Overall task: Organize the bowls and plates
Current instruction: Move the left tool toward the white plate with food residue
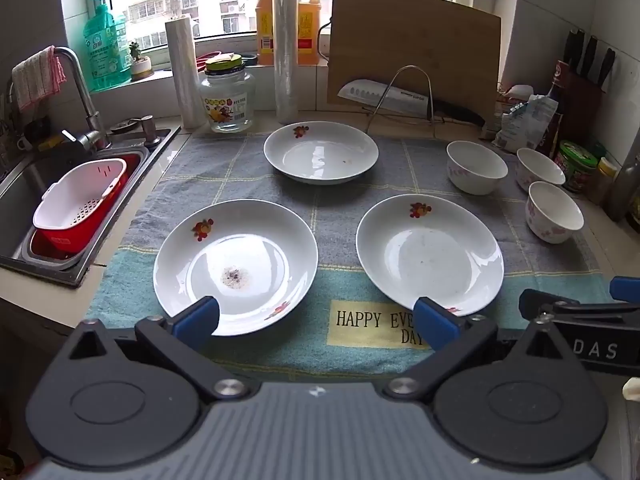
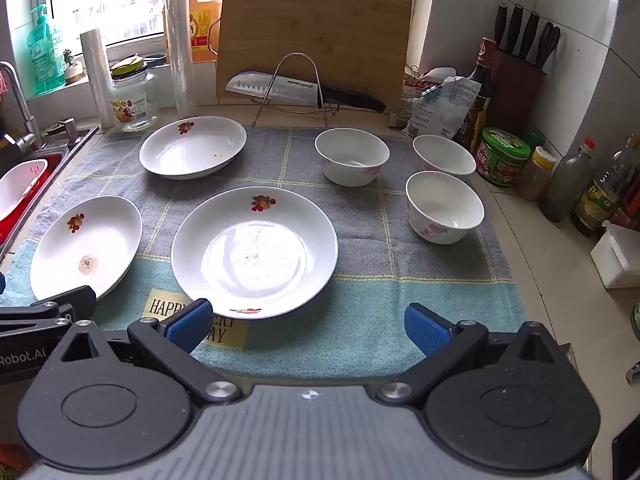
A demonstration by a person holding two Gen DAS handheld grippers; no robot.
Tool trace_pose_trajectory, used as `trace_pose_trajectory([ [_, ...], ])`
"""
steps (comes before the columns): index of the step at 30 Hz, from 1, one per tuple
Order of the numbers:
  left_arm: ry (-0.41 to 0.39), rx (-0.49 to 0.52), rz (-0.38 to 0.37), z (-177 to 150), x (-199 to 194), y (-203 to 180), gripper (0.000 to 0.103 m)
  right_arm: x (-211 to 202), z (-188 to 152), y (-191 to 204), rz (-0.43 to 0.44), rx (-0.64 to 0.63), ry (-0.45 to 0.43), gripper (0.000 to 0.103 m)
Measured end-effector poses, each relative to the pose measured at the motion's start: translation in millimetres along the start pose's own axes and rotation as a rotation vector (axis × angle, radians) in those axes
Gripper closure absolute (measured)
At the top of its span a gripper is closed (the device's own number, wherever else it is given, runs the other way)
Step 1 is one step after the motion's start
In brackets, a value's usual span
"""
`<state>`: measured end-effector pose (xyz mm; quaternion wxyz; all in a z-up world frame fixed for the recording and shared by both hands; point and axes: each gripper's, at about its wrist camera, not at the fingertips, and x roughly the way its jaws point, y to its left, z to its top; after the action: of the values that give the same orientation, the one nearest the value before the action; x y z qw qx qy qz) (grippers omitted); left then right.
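Note:
Three white plates with a fruit print lie on a checked cloth (image 1: 280, 352): a near-left plate (image 1: 236, 266) with a dark stain, a near-right plate (image 1: 430, 254) and a far plate (image 1: 320, 152). Three white bowls with pink flowers stand upright at the right: one (image 2: 352, 156) behind, one (image 2: 444, 156) far right, one (image 2: 444, 206) nearer. My left gripper (image 1: 316, 322) hangs open over the cloth's front edge, between the two near plates, holding nothing. My right gripper (image 2: 308, 328) is open too, just in front of the middle plate (image 2: 256, 252).
A sink (image 1: 24, 176) with a red and white strainer basket (image 1: 80, 200) lies to the left. At the back stand a glass jar (image 1: 228, 96), film rolls, a cutting board (image 1: 412, 48) and a knife (image 2: 280, 90) on a wire rack. Bottles and jars (image 2: 504, 156) line the right wall.

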<state>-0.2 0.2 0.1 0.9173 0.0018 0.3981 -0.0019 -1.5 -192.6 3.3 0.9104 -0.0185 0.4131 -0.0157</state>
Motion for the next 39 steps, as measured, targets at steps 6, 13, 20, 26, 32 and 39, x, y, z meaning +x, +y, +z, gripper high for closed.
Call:
trace_pose_trajectory([
  [6,-0.002,0.003,0.007,0.1,-0.5,-1.0,0.001,-0.5,0.3,-0.2,0.004,-0.002,0.001,0.0],
  [13,-0.003,-0.008,-0.004,3.0,2.7,-3.5,0.001,0.1,1.9,-1.3,0.0,-0.002,0.001,0.0],
  [20,-0.009,-0.011,-0.013,4.3,0.1,-3.0,0.001,0.3,2.5,-1.6,-0.001,-0.002,0.0,0.0],
  [26,-0.008,-0.017,-0.016,5.6,-1.2,-3.5,0.001,-1.0,2.1,-0.4,-0.002,-0.001,-0.002,0.0],
  [32,-0.005,-0.019,-0.023,4.7,-0.7,-1.1,0.001,-0.6,2.1,-0.3,-0.005,-0.004,0.002,0.0],
  [39,-0.009,-0.02,-0.026,4.6,-1.4,-1.6,0.001,-1.5,2.3,-1.2,-0.006,-0.004,-0.001,0.0],
])
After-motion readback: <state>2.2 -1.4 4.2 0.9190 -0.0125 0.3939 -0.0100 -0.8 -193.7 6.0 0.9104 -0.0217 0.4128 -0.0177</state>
